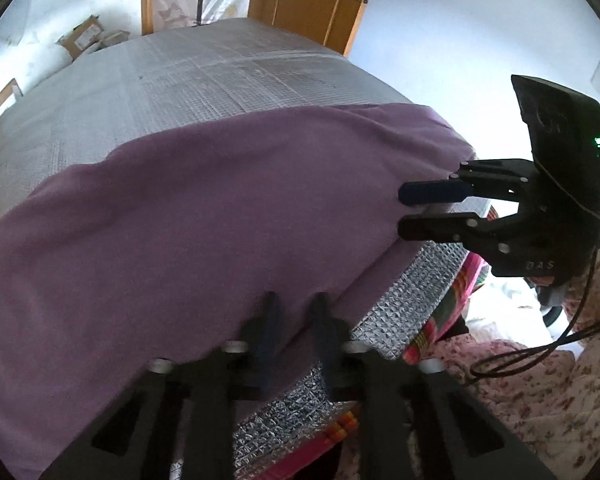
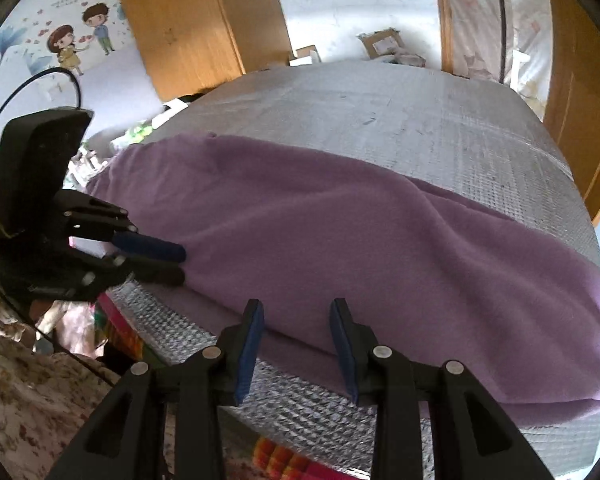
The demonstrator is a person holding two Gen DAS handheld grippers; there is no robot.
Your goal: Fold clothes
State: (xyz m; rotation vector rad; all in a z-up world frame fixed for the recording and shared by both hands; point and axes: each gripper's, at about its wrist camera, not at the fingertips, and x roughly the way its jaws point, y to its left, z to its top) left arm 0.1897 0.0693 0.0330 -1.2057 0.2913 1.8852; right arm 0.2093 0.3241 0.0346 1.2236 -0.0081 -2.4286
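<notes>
Purple garment (image 1: 204, 216) lies spread across the near part of a grey quilted table cover (image 1: 204, 68); its near hem hangs just over the table's front edge, and a long fold ridge runs across it in the right wrist view (image 2: 380, 216).

Left gripper (image 2: 182, 264): seen from the right wrist camera, its two fingers lie almost together at the garment's left edge, tips touching the cloth. Narrow to closed; whether cloth is pinched between them I cannot tell. Its own camera view is blurred.

Right gripper (image 2: 296, 312): jaws stand apart with a clear gap, poised over the near hem, pads not pressing on the fabric. From the left wrist view it sits at the garment's right end (image 1: 402, 212).

Readable writing: "DAS" moulded on the right gripper's body. Wall sticker (image 2: 80, 40) shows two cartoon children; its small text is unreadable. Wooden door (image 1: 312, 0) behind the table.
</notes>
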